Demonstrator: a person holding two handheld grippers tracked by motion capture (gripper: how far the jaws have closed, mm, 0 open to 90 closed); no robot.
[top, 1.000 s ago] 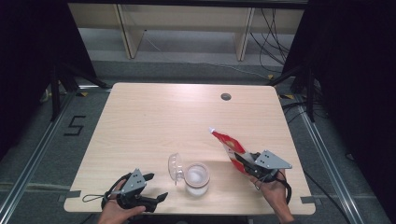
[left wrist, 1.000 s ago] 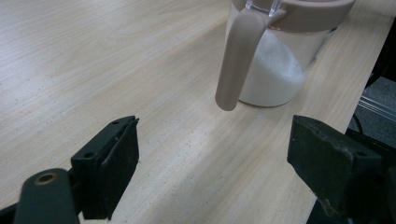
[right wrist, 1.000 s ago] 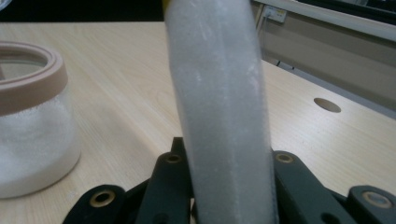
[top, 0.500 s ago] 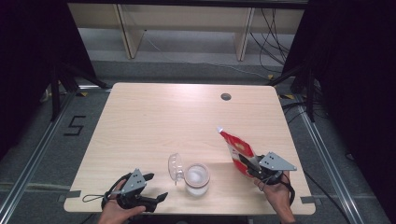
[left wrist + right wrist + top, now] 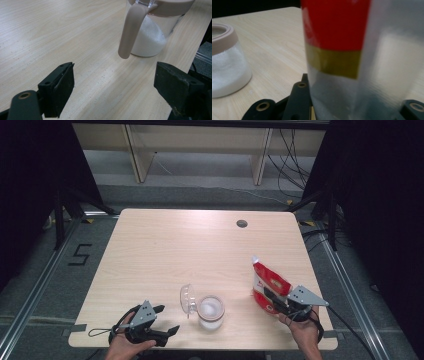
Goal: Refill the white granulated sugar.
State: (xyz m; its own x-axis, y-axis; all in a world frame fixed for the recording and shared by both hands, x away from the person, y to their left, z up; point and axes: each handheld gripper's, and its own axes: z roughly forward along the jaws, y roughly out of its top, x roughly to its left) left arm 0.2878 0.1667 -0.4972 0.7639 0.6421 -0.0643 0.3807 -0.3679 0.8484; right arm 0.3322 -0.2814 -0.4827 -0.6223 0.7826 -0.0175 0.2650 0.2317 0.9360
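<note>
While right gripper point(image 5: 281, 302) clamps red pouch point(image 5: 267, 285) upright at near right of counter point(image 5: 170, 250), fingers closed on pouch's lower part, long axis roughly vertical, open top up. Sugar jar point(image 5: 210, 310) stands to pouch's left, near edge, well apart from it, hinged lid point(image 5: 186, 298) flipped open on jar's left. Left gripper point(image 5: 161, 322) rests empty, fingers point(image 5: 60, 87) spread wide, jar just right of it. Likely next: carry pouch left toward jar mouth.

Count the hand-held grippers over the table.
2: the left hand-held gripper at the near left edge, open; the right hand-held gripper near right, shut on the red bag.
</note>
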